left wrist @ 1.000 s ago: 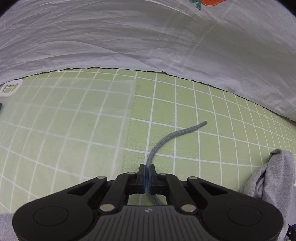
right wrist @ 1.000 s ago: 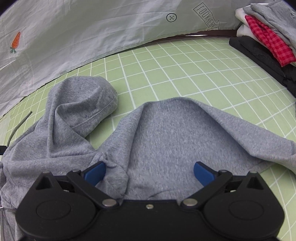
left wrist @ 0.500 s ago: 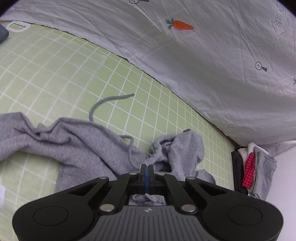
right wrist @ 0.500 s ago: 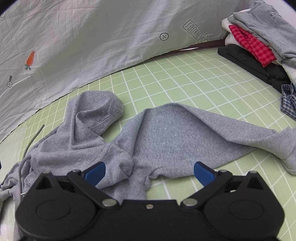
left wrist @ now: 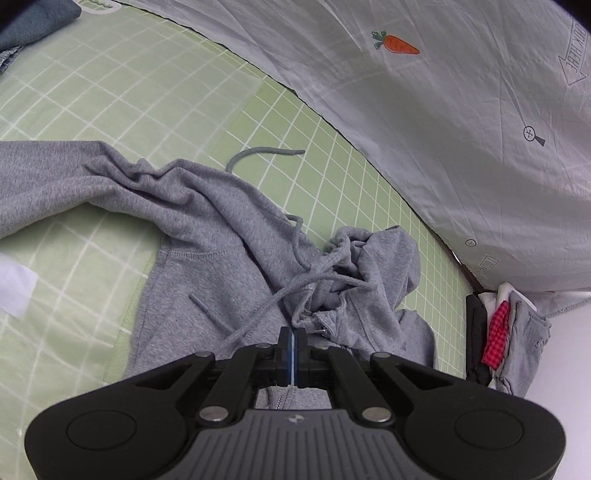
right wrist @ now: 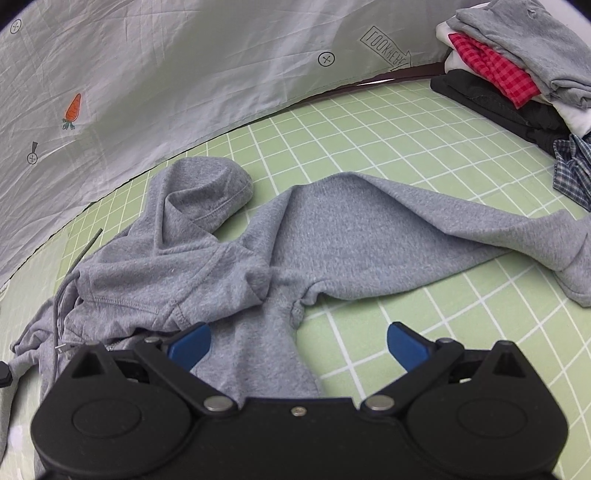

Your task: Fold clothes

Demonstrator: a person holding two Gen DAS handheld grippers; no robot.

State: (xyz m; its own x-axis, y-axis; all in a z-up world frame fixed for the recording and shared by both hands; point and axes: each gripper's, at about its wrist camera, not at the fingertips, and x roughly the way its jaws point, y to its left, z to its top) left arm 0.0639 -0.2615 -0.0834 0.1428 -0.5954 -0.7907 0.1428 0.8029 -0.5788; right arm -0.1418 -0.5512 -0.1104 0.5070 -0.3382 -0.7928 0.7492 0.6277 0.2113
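left gripper (left wrist: 293, 338) pressed together, apparently empty, over the crumpled grey hoodie (right wrist: 332, 229); right gripper (right wrist: 297, 345) spread, likely ready to straighten it

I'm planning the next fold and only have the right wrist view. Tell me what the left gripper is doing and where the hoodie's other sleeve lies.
Observer: The left gripper is shut, with its tips over the front of the grey hoodie next to the zipper. I cannot tell whether it pinches anything.
Operator: Now give me the other sleeve.
Observer: That sleeve stretches across the green mat and runs out of the left edge of the left wrist view. It is wrinkled near the shoulder.
Operator: Report anything else on that side.
Observer: A dark blue-grey garment lies at the mat's far corner, beyond the sleeve.
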